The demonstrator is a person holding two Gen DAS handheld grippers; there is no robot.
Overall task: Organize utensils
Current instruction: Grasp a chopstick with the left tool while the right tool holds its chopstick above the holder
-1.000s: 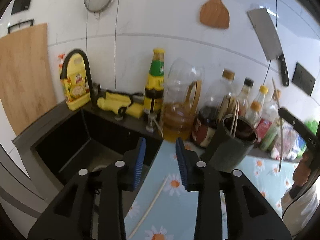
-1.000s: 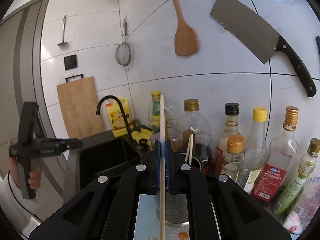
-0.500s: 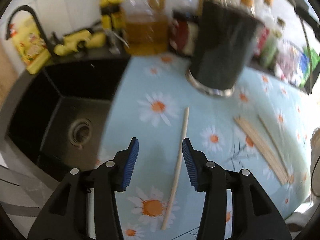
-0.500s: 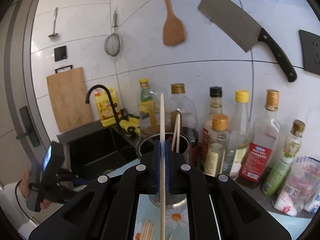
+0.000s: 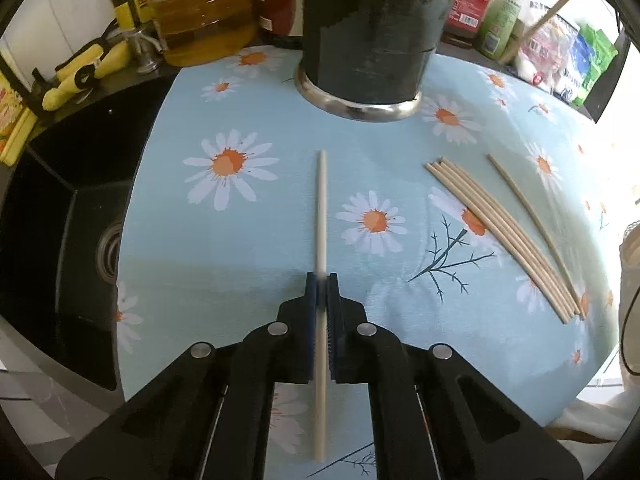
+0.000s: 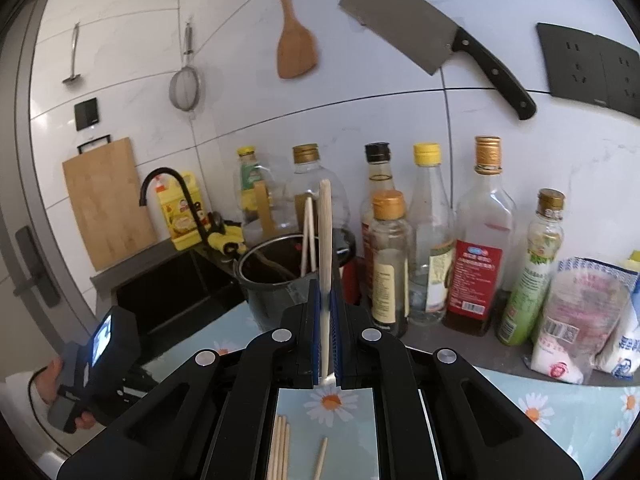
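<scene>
Pale matt wooden chopstick (image 5: pixel 321 208); smooth printed cloth (image 5: pixel 248 248); shiny metal-rimmed holder (image 5: pixel 360 104).

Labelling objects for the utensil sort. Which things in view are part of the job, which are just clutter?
Job:
left gripper, shut on a chopstick
right gripper, shut on another chopstick
loose chopsticks
dark holder

Clutter:
sauce bottles
cleaver
wooden spatula
strainer
cutting board
sink

The bottle labels (image 6: pixel 474 280) carry print too small and blurred to read.
</scene>
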